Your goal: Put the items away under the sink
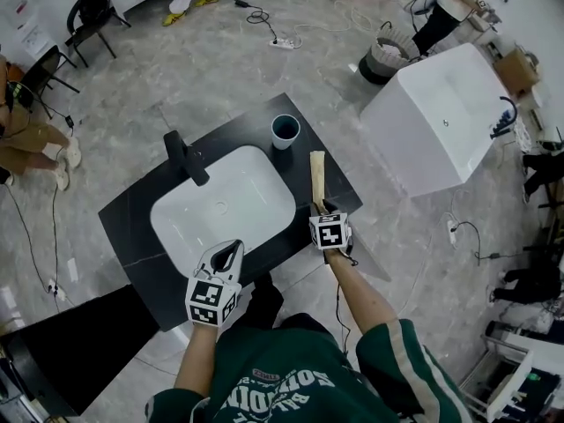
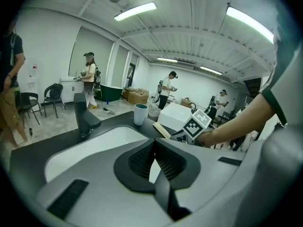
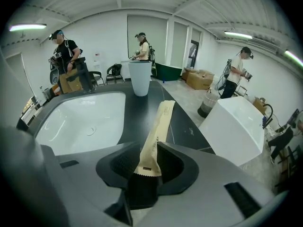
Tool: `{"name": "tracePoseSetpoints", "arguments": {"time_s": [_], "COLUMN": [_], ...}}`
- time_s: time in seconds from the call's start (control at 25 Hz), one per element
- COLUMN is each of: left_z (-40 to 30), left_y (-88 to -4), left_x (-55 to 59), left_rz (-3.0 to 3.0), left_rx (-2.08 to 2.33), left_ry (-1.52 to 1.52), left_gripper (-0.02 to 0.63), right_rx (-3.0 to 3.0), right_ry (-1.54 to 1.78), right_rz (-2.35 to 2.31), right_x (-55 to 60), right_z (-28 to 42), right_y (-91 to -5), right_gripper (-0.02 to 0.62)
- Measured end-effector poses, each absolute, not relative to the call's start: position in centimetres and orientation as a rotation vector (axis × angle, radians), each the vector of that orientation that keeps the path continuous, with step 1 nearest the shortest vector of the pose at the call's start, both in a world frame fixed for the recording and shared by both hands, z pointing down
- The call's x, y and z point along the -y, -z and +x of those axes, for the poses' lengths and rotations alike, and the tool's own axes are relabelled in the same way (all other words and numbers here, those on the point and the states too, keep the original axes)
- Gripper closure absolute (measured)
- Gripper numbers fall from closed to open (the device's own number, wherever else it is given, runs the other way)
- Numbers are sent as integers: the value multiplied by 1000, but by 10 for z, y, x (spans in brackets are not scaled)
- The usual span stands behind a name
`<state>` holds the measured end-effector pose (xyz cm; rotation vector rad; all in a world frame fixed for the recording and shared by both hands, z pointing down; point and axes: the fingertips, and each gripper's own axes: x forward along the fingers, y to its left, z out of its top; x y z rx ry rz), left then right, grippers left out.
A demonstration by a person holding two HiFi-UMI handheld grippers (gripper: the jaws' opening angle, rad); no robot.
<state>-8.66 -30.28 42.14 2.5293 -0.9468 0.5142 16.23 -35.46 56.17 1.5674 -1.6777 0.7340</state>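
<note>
Black counter sits below both my grippers, w/ the white basin just ahead of the L gripper. L jaws are together, nothing btwn them. Cup stands well ahead of the R gripper. R jaws are partly closed, pinching one end of a long tan packet. The rest of it sticks straight fwd from the jaws, toward the cup.
</note>
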Motion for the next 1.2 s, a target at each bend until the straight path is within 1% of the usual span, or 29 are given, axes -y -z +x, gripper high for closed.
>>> {"name": "tracePoseSetpoints", "arguments": {"time_s": [0.08, 0.2, 0.4, 0.84, 1.2], "left_z": [-93, -101, -108, -109, -89], "left_y": [-424, -425, -425, -407, -384], "left_x": [300, 298, 296, 249, 143], "left_rz": [2517, 2503, 2493, 2490, 2497], "left_rx": [959, 979, 1008, 1102, 1233], "left_ry": [-521, -513, -497, -445, -404], "left_gripper": [595, 595, 595, 595, 595], "right_rx": [1656, 1674, 1724, 1857, 1971], "right_ry": [-747, -759, -729, -686, -608], "right_rz": [1551, 1533, 1559, 1531, 1428], "right_x": [352, 346, 341, 295, 192], "right_z": [164, 162, 162, 159, 161], "right_y": [-568, -569, -558, -523, -510], "right_gripper": [460, 495, 523, 534, 534]}}
